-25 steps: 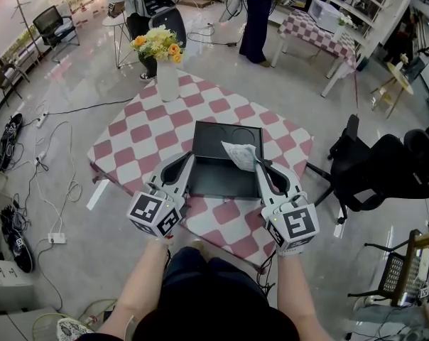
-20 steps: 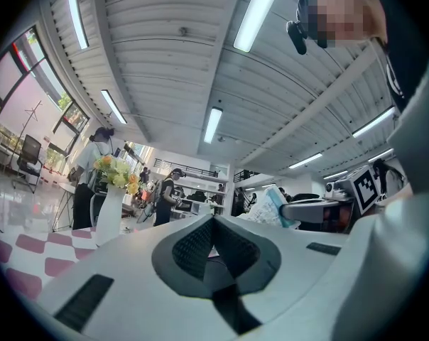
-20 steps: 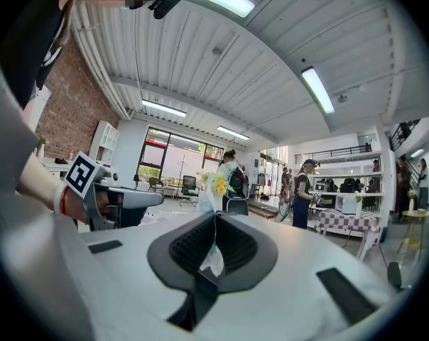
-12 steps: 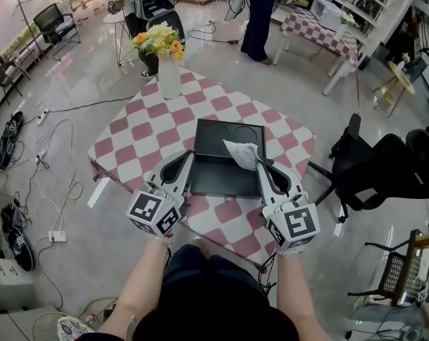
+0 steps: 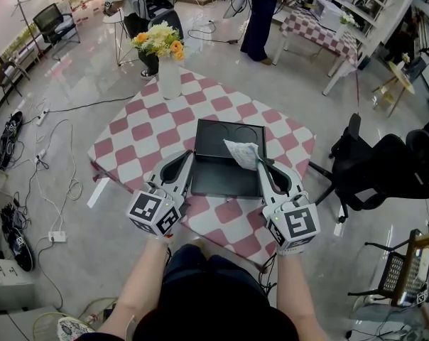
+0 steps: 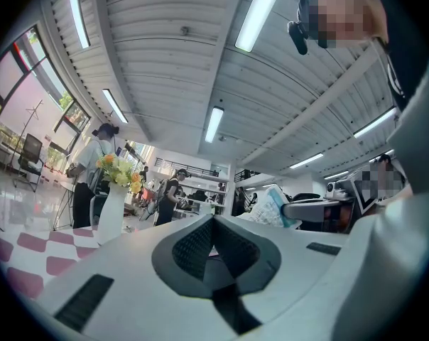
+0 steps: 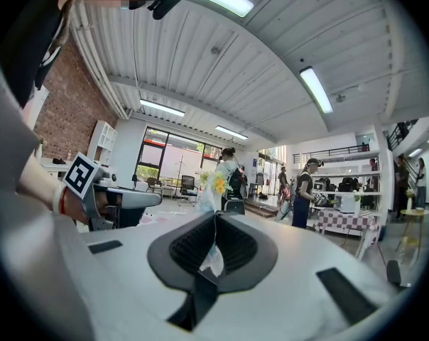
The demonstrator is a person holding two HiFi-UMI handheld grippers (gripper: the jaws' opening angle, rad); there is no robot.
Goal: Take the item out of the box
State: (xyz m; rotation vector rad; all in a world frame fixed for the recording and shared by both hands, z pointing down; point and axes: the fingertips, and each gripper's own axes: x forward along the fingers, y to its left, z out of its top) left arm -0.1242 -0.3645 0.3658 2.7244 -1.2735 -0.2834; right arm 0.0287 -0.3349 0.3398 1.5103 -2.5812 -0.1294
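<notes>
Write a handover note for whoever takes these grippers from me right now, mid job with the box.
Right gripper: fingers shut on the white packet, held up over the black box.
Left gripper: fingers closed at the box's left edge; whether they pinch its wall is unclear.
Done: packet gripped and lifted.
Left: carry it clear of the box, then probably set it on the checkered table.

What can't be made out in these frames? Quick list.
1. Print on the packet: too small in head view, edge-on between the right gripper's jaws in its own view.
2. Whether the left gripper touches the box: too small in head view; the gripper's body blocks its own view.
3. Any further box contents: interior dark in head view, out of sight in both gripper views.
</notes>
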